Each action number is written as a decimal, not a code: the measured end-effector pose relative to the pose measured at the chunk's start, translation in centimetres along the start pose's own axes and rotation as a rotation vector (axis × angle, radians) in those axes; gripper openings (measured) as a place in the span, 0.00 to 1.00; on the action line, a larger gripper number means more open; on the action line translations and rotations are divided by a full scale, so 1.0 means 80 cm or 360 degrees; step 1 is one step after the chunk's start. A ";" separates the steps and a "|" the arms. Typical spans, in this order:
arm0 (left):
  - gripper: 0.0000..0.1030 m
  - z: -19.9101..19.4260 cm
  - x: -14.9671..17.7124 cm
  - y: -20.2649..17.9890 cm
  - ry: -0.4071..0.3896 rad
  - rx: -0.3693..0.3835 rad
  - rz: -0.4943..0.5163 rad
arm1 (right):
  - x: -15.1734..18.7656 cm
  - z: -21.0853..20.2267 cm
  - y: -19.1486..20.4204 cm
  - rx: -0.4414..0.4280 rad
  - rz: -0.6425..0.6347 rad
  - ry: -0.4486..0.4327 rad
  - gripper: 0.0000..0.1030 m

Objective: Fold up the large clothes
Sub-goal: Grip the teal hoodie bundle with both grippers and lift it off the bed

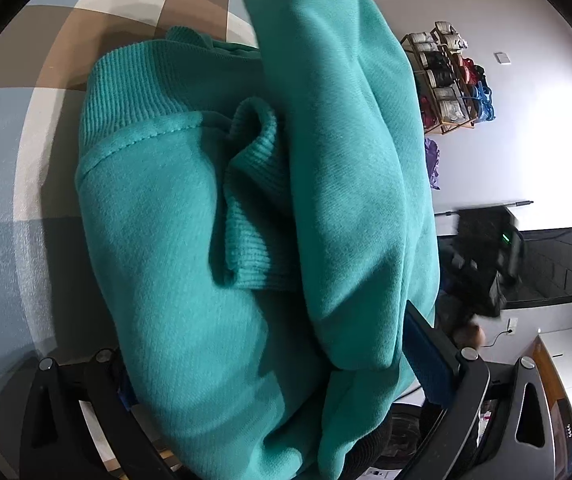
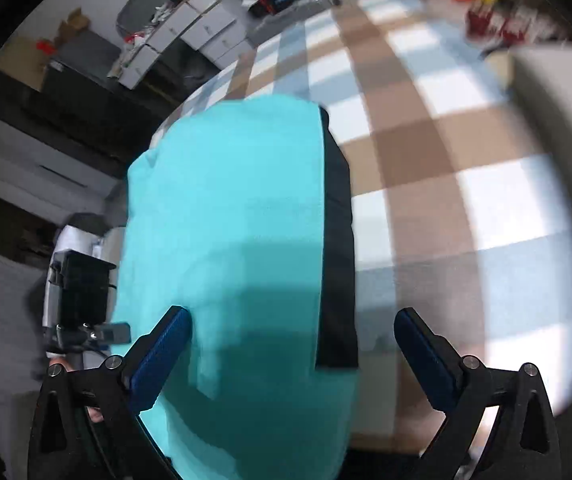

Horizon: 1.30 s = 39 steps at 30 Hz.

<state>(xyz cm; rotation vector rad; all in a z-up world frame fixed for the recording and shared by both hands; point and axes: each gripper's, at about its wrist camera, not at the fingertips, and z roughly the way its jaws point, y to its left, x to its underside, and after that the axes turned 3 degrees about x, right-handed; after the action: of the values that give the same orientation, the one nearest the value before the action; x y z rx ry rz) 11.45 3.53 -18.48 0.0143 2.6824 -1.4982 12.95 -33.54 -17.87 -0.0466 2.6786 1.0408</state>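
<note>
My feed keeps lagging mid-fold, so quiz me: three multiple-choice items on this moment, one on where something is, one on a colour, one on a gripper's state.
1. Where is the sweatshirt in the left wrist view?
A. Bunched between the left gripper's fingers
B. Hung on the wall shelf
C. Spread flat far from the gripper

2. What colours is the checked surface under the garment?
A. Red and black
B. Brown, white and pale blue
C. Plain green

3. How do the right gripper's jaws stand?
A. Shut flat together
B. Out of view
C. Spread wide apart

Answers:
1 A: the teal sweatshirt fills the space between the fingers of the left gripper.
2 B: the checked cloth shows brown, white and pale blue squares.
3 C: the right gripper has its blue pads far apart, fabric lying against only one.
</note>
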 end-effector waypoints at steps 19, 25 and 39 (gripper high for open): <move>0.80 -0.012 0.025 -0.017 0.0058 -0.0077 0.0205 | 0.049 0.019 0.013 -0.0305 -0.0102 0.0123 0.94; 0.78 -0.016 0.025 -0.017 0.0038 -0.0062 0.0184 | 0.050 0.016 0.022 -0.0279 -0.0083 0.0013 0.90; 0.73 -0.100 0.038 -0.120 0.0003 -0.0107 0.0322 | 0.084 -0.045 0.095 -0.0566 -0.0023 -0.0251 0.81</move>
<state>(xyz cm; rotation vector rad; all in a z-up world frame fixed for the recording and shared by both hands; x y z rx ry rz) 7.54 5.21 -6.32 0.2748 2.6378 -1.3488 4.65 -29.82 -12.04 -0.0497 2.3225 1.4391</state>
